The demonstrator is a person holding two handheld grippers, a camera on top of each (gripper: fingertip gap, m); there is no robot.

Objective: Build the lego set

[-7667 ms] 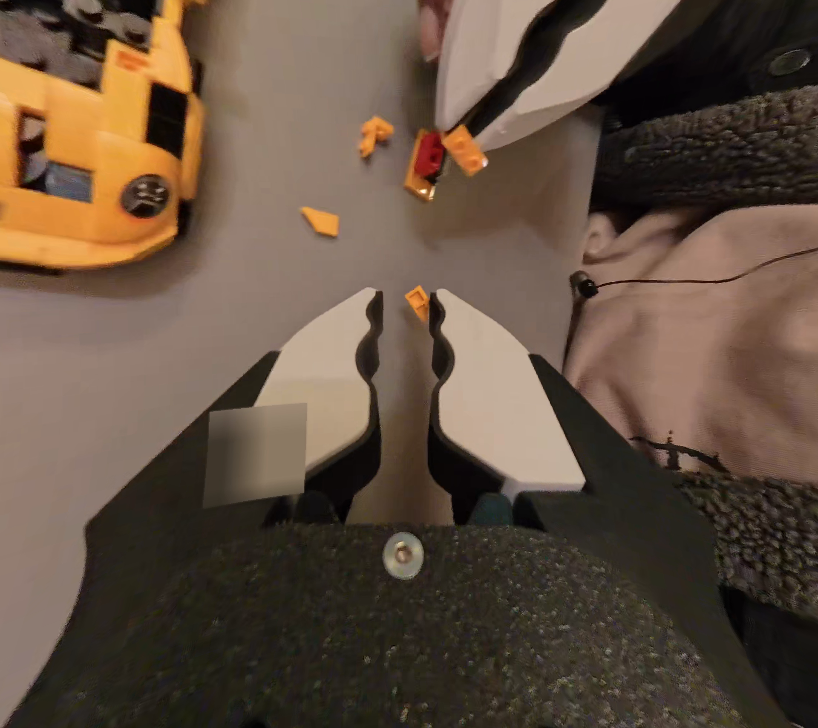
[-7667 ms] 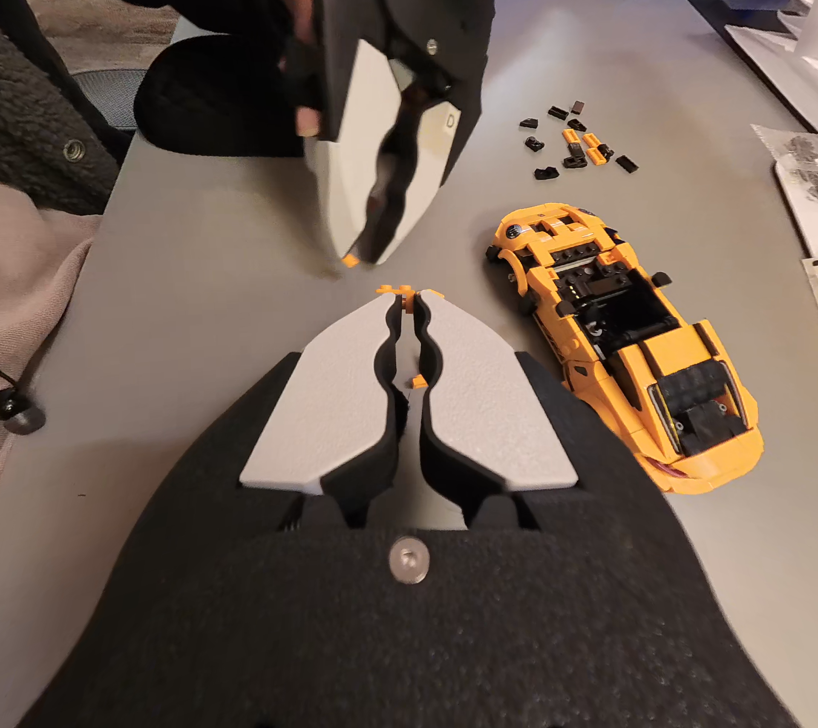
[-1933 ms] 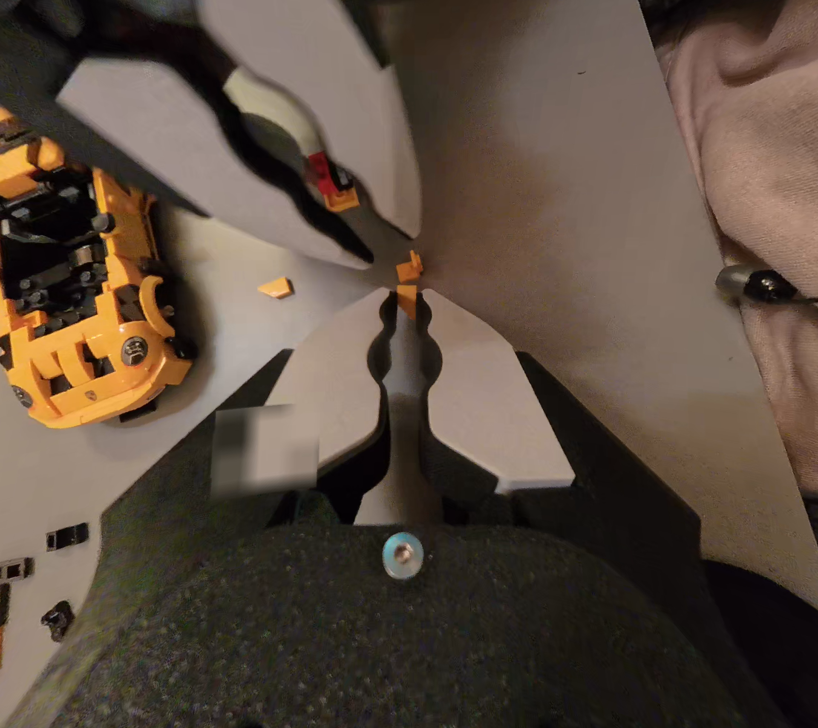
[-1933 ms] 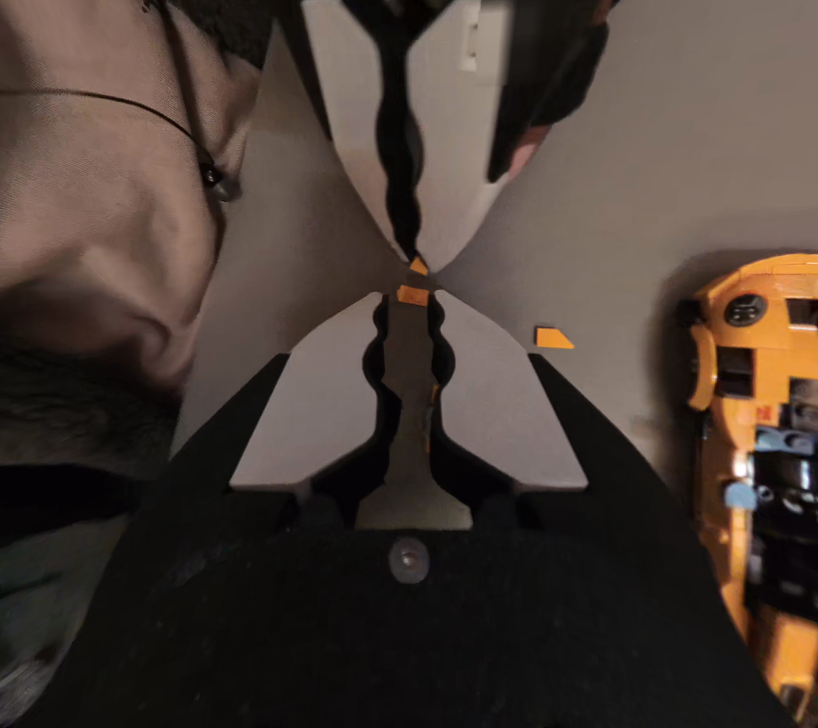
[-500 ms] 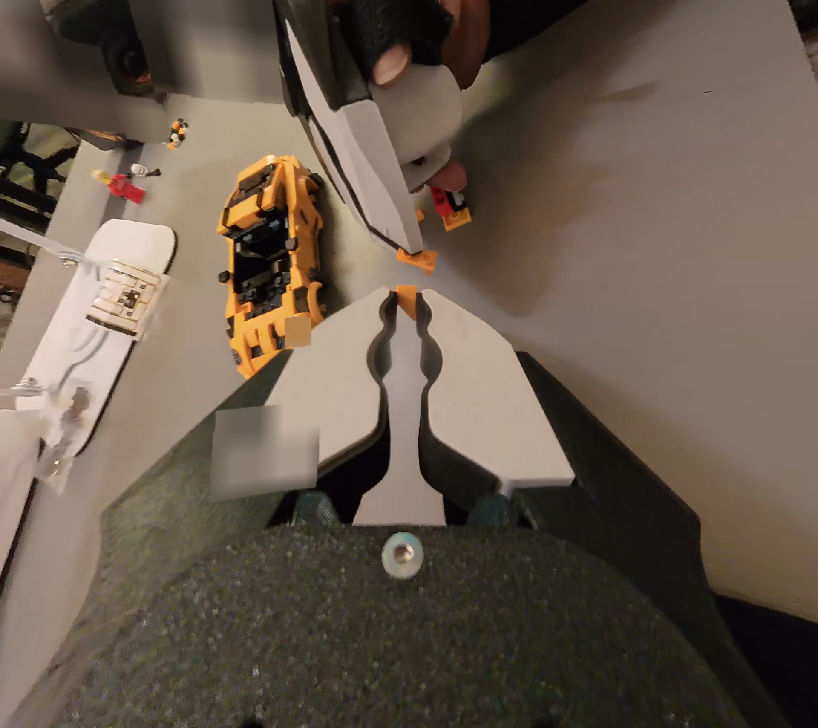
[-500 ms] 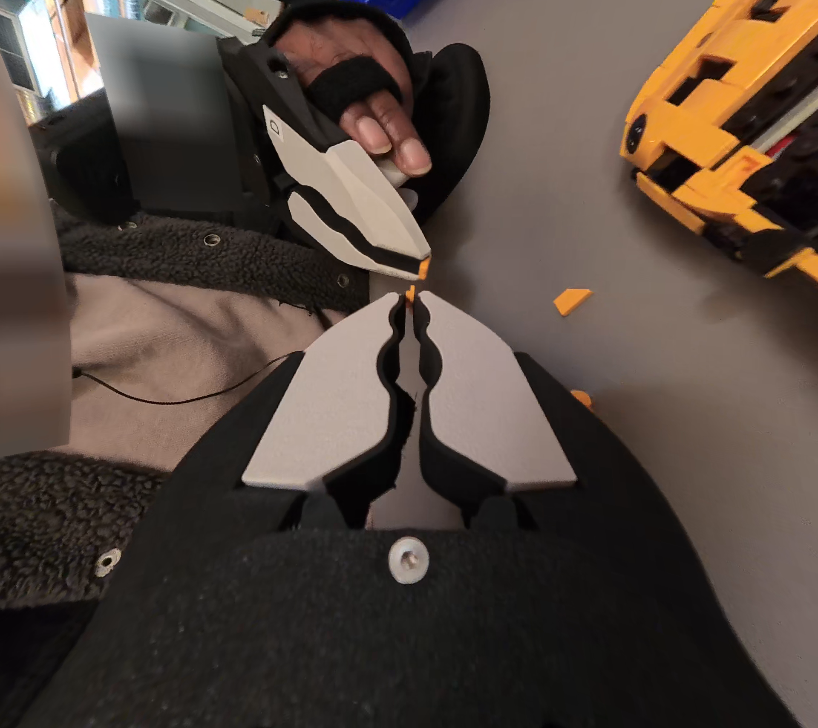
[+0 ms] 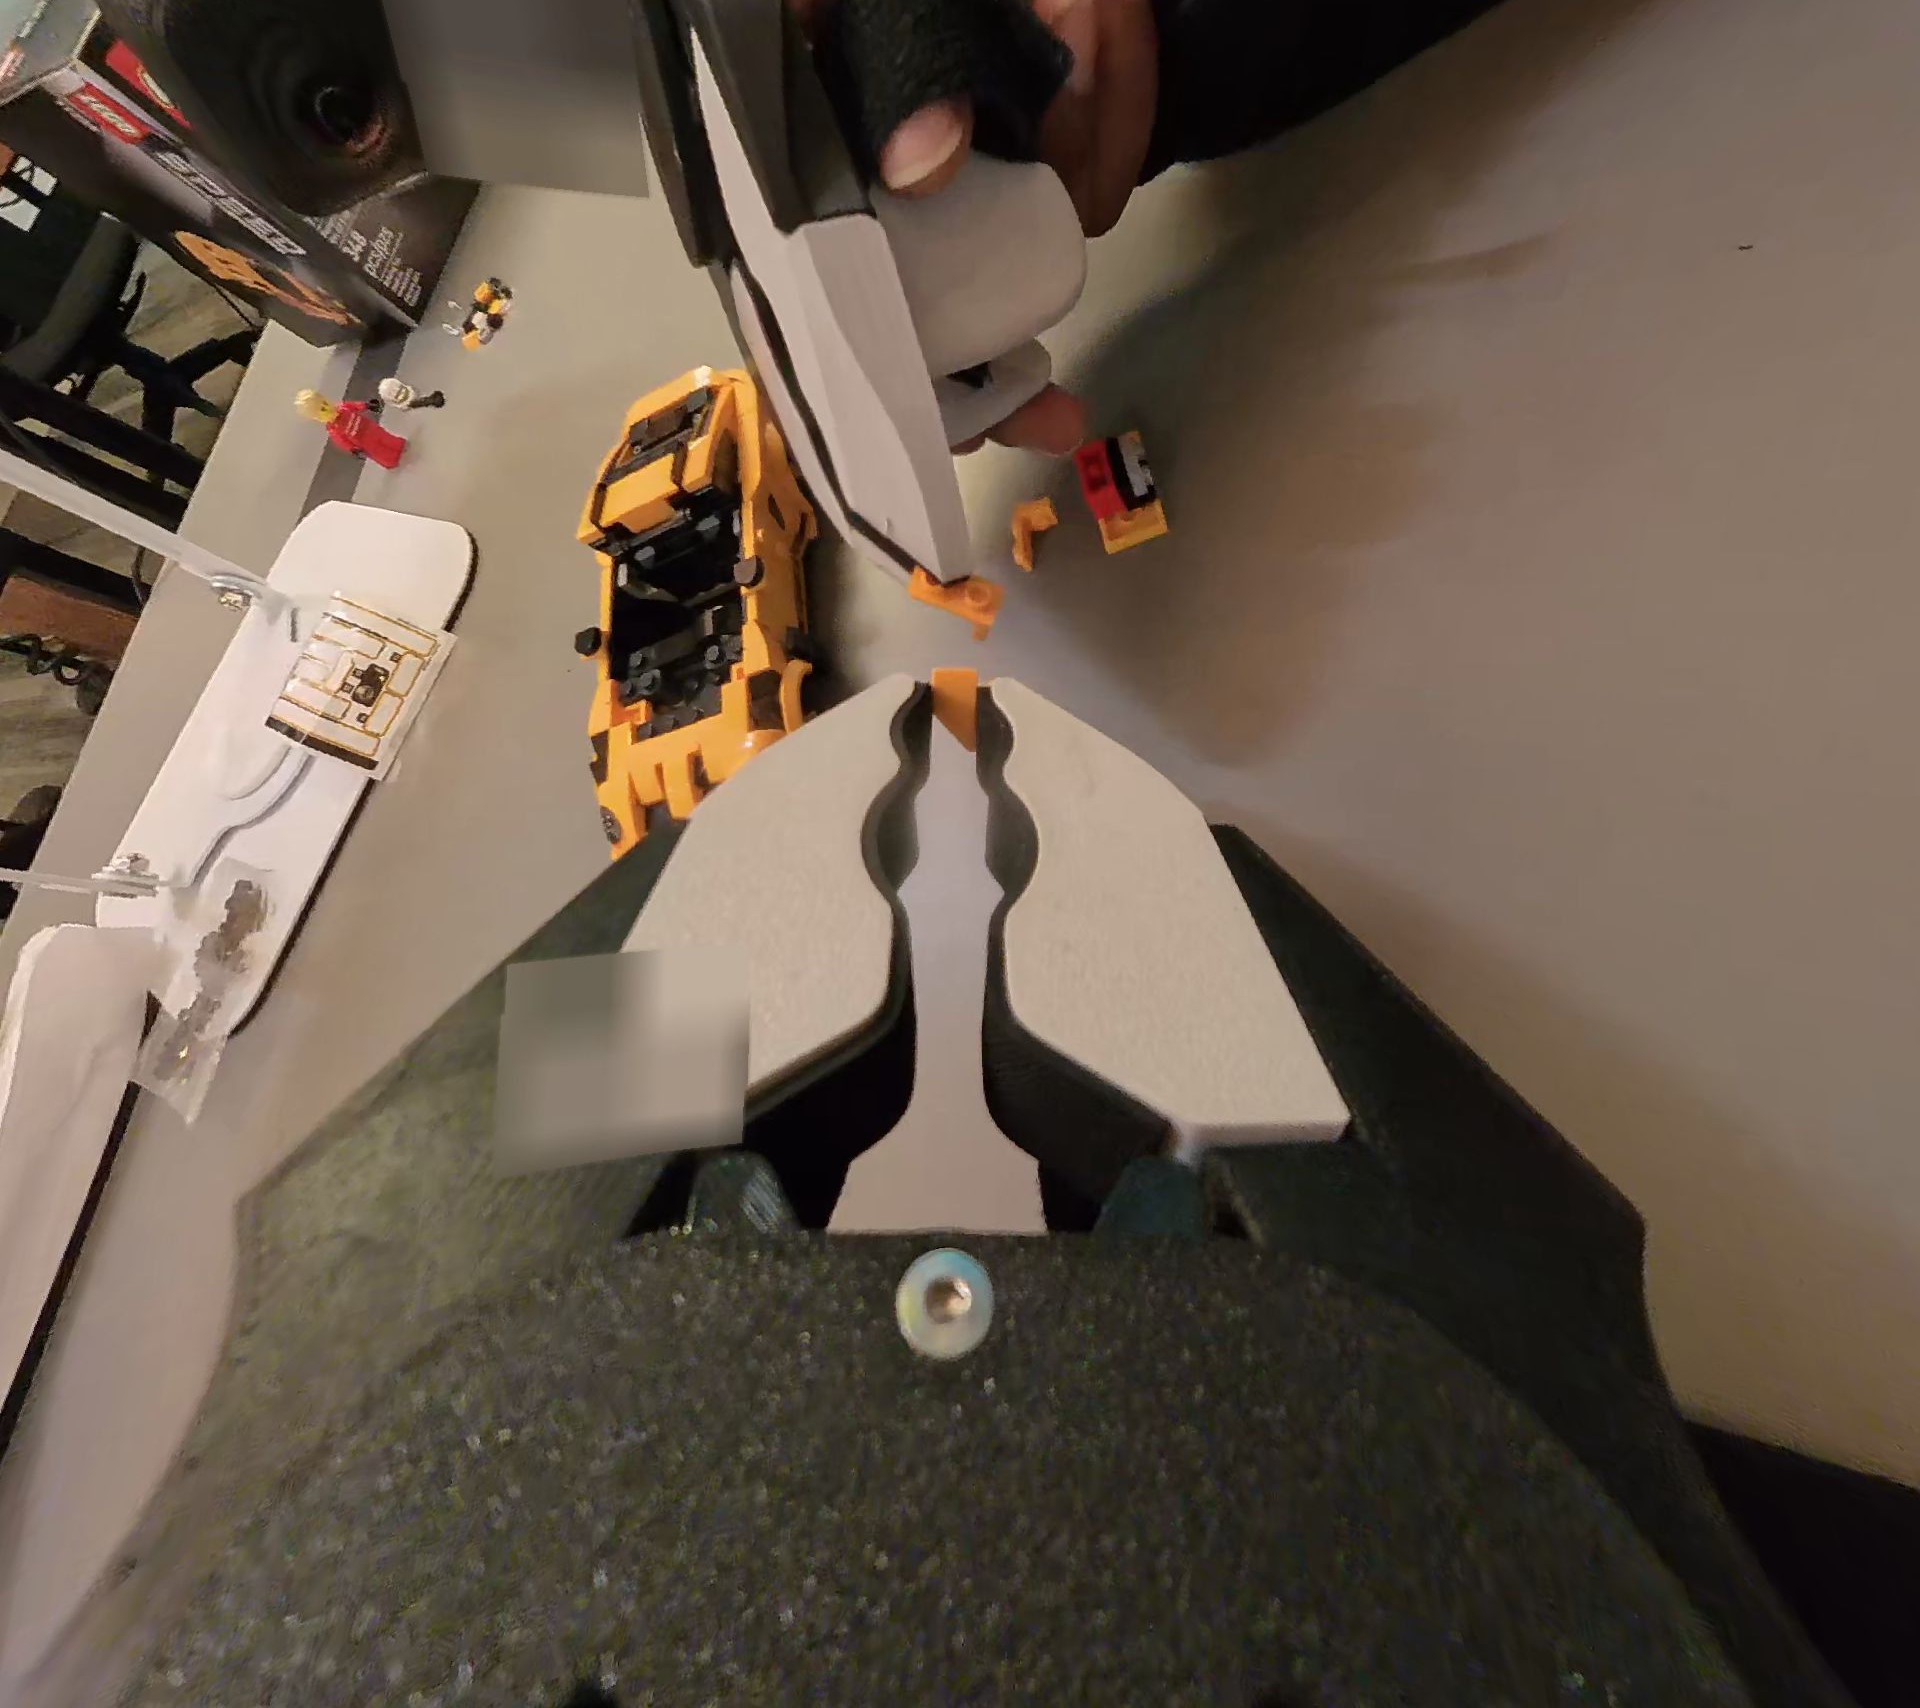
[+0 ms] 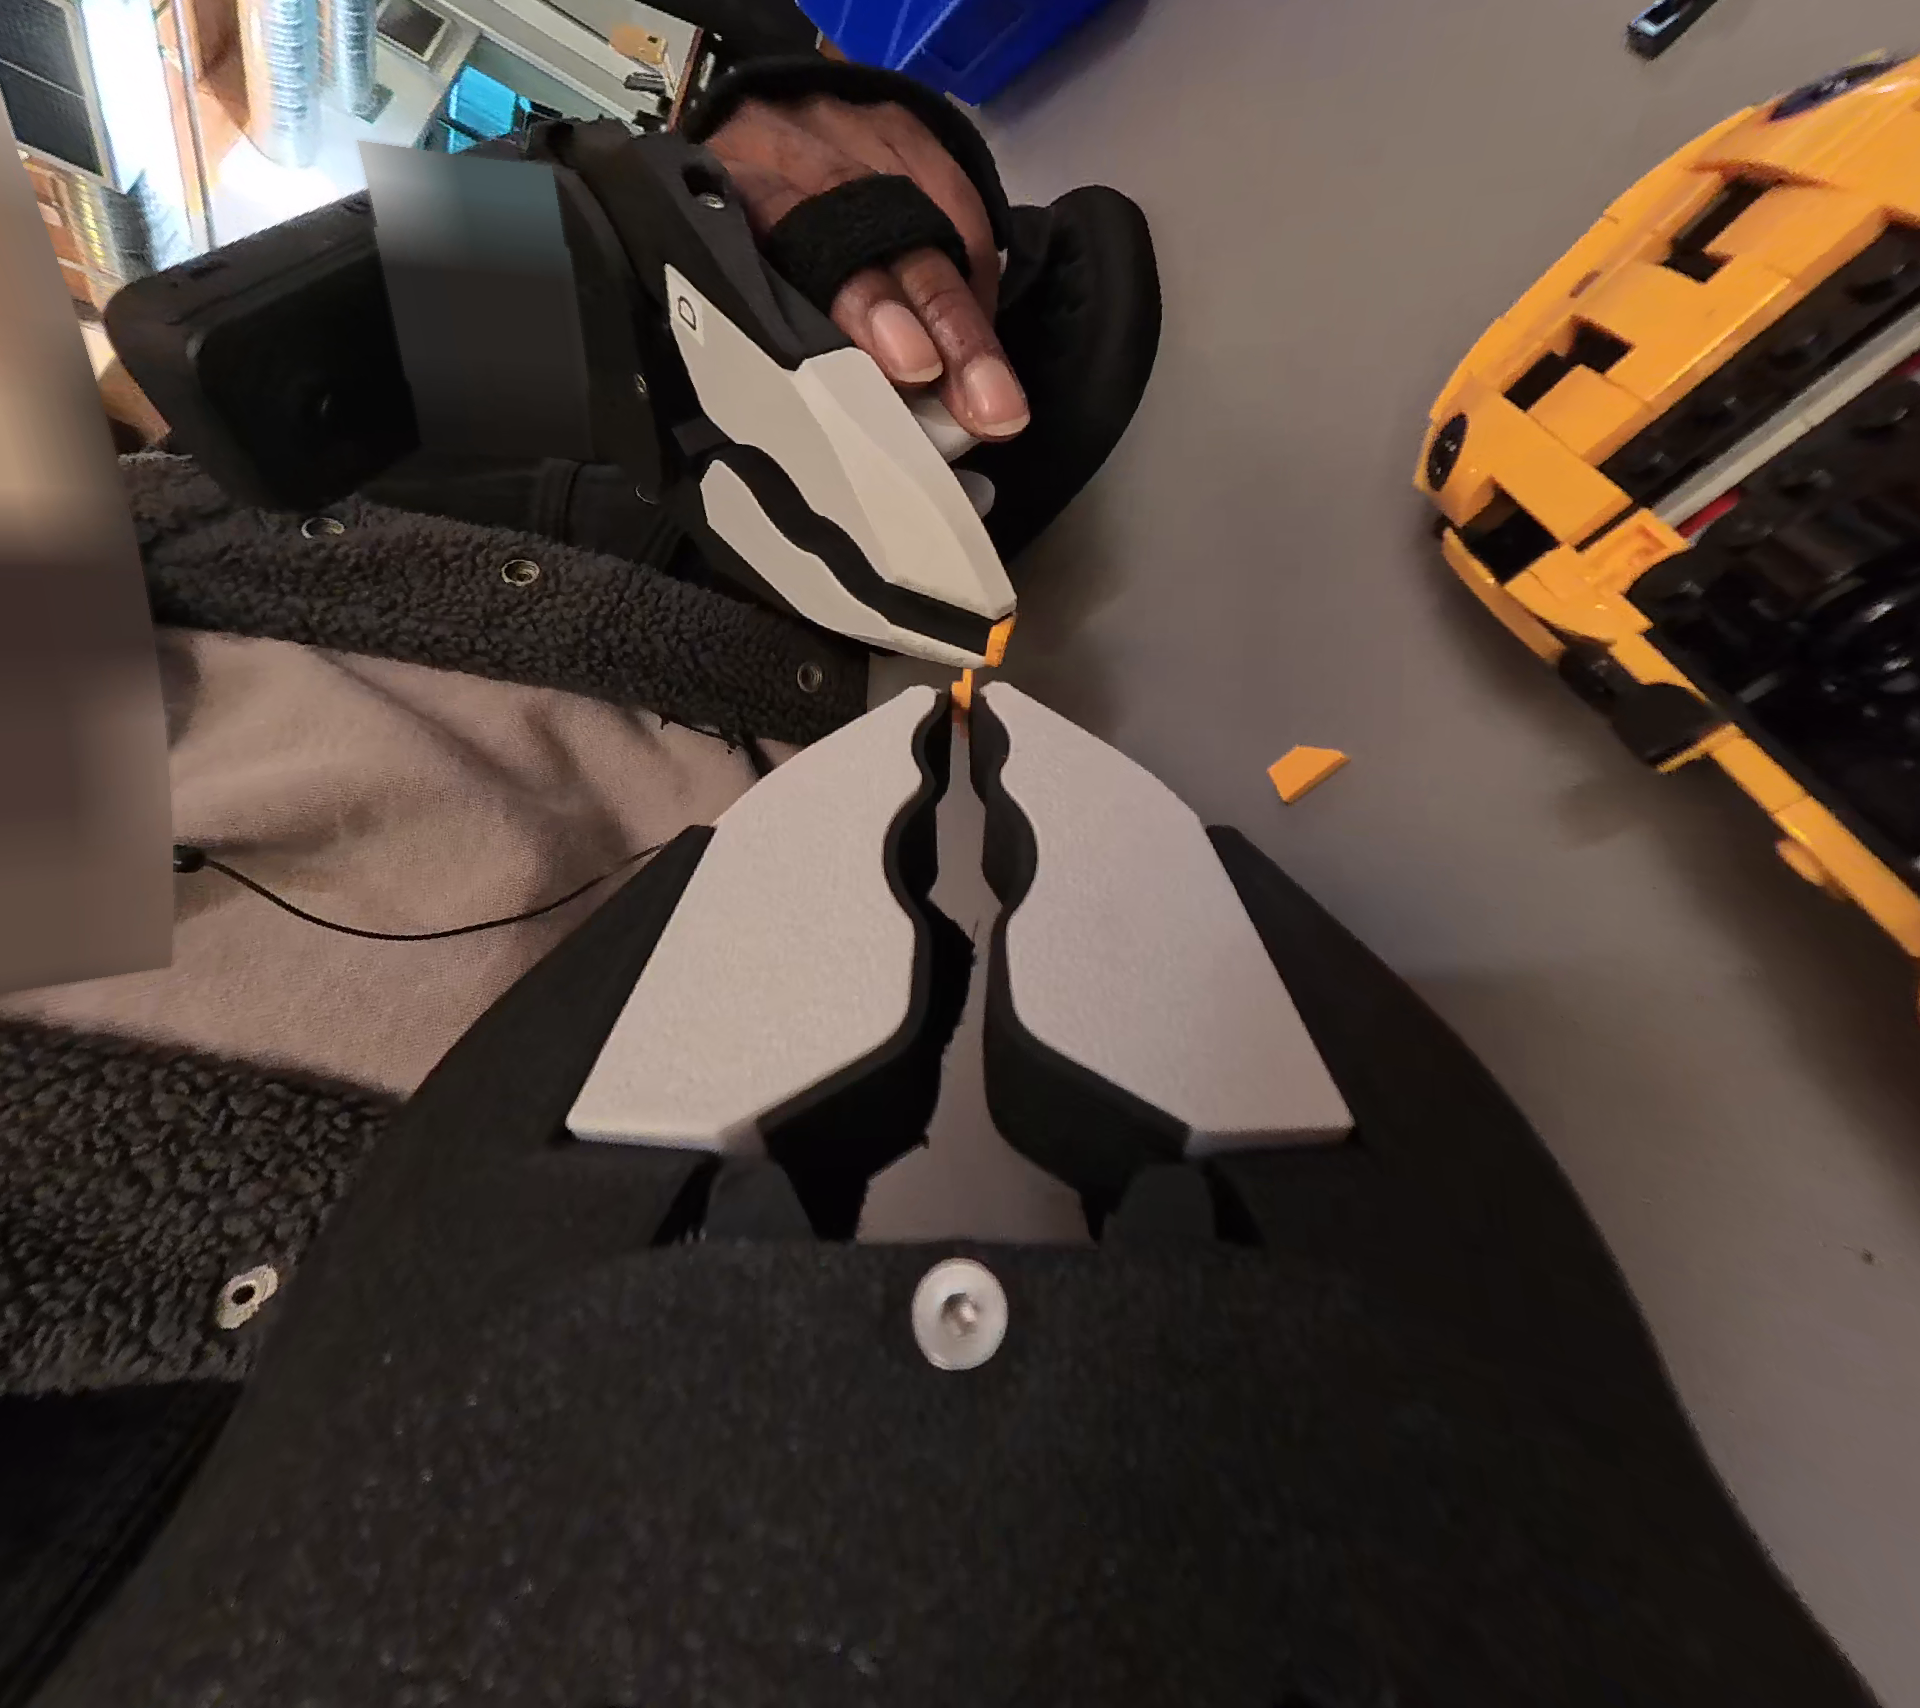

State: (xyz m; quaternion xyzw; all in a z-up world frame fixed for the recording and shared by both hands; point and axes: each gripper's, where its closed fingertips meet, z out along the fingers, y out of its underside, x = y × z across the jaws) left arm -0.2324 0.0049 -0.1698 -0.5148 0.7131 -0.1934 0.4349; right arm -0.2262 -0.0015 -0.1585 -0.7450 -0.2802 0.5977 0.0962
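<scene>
Both tongs pinched small orange pieces: left tongs [image 7: 954,690] an orange wedge [image 7: 956,708], right tongs [image 8: 964,700] an orange plate [image 7: 956,598], nearly touching at mid-frame. Centre-left on the bench [image 7: 1455,619], the yellow car [image 7: 691,598] looked largely built, cockpit open; loose parts remained.

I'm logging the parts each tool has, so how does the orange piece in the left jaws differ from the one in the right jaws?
The left piece looks narrow and smooth; the right piece is a flat plate with a stud showing. The left piece sits deep between its jaws, while the right piece is pinched by one edge and sticks out sideways. Both are small, orange, held above the table, close together but apart.
</scene>
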